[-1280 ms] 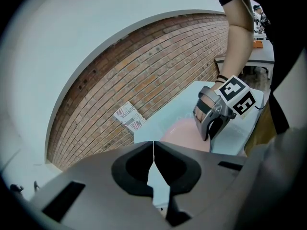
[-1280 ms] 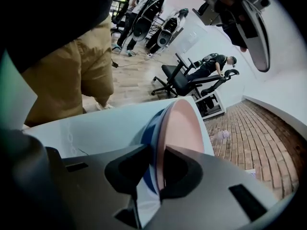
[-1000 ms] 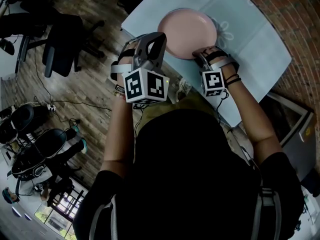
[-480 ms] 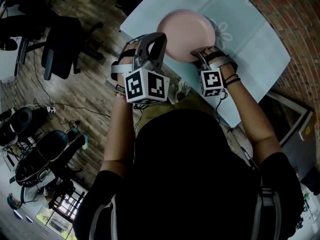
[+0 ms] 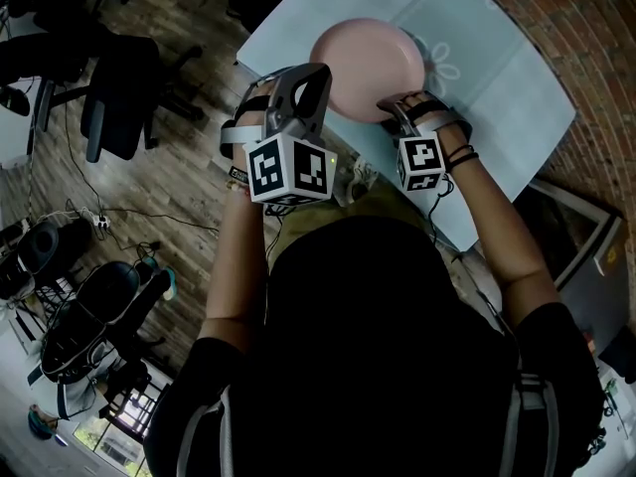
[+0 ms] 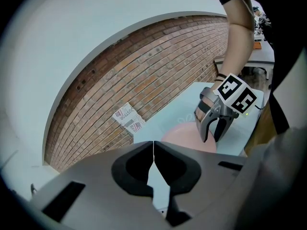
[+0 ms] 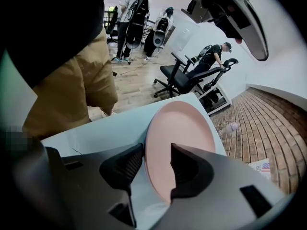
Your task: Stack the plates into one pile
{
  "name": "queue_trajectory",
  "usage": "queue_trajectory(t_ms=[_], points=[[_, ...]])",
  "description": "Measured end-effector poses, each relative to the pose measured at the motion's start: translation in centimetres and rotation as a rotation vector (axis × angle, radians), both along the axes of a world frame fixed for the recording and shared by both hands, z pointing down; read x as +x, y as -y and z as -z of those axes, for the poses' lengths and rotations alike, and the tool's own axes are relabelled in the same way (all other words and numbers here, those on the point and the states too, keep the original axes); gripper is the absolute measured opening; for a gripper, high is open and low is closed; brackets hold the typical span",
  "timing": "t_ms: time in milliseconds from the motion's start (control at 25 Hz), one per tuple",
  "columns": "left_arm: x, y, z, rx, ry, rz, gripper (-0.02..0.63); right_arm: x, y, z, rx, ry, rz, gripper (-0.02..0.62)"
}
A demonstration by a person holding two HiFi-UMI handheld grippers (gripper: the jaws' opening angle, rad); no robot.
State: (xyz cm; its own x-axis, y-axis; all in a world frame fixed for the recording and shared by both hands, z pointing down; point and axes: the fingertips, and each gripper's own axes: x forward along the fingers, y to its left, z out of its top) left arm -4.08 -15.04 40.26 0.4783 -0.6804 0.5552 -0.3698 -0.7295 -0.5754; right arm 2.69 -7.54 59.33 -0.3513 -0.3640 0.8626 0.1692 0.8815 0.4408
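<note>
A pink plate (image 5: 366, 60) lies flat on the pale blue table (image 5: 497, 97). My right gripper (image 5: 391, 107) is at the plate's near rim. In the right gripper view its jaws stand open with the plate (image 7: 184, 126) rim in the gap between them, and they have just been opening. My left gripper (image 5: 303, 79) hovers over the table's near left edge, beside the plate. In the left gripper view its jaws are shut with nothing between them. That view also shows the plate (image 6: 184, 134) and the right gripper (image 6: 214, 129) ahead.
A brick wall (image 5: 586, 28) runs along the table's far side, with a printed paper (image 6: 128, 119) at its foot. Office chairs (image 5: 114, 87) and cables are on the wooden floor to the left. People stand in the background (image 7: 132, 13).
Both grippers have drawn back slightly from the plate toward the person. The plate has stayed flat on the table.
</note>
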Motion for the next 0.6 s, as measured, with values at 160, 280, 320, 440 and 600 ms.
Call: queue_trajectory(t_ms=[160, 280, 320, 440, 600], points=[[-0.43, 0.42, -0.07, -0.001, -0.002, -0.002, 0.025, -0.18, 0.21, -0.1, -0.009, 0.0, -0.01, 0.179], [-0.24, 0.29, 0.14, 0.003, -0.004, -0.008, 0.024, 0.01, 0.06, -0.06, -0.009, -0.002, -0.017, 0.179], [-0.2, 0.3, 0.16, 0.004, -0.004, -0.01, 0.025, 0.06, 0.06, -0.09, -0.01, -0.004, -0.02, 0.179], [-0.12, 0.3, 0.2, 0.007, -0.003, -0.013, 0.025, 0.11, 0.28, 0.08, 0.001, -0.005, -0.024, 0.179], [0.22, 0.19, 0.22, 0.007, -0.003, -0.015, 0.023, 0.42, 0.22, 0.11, 0.004, -0.009, -0.024, 0.179]])
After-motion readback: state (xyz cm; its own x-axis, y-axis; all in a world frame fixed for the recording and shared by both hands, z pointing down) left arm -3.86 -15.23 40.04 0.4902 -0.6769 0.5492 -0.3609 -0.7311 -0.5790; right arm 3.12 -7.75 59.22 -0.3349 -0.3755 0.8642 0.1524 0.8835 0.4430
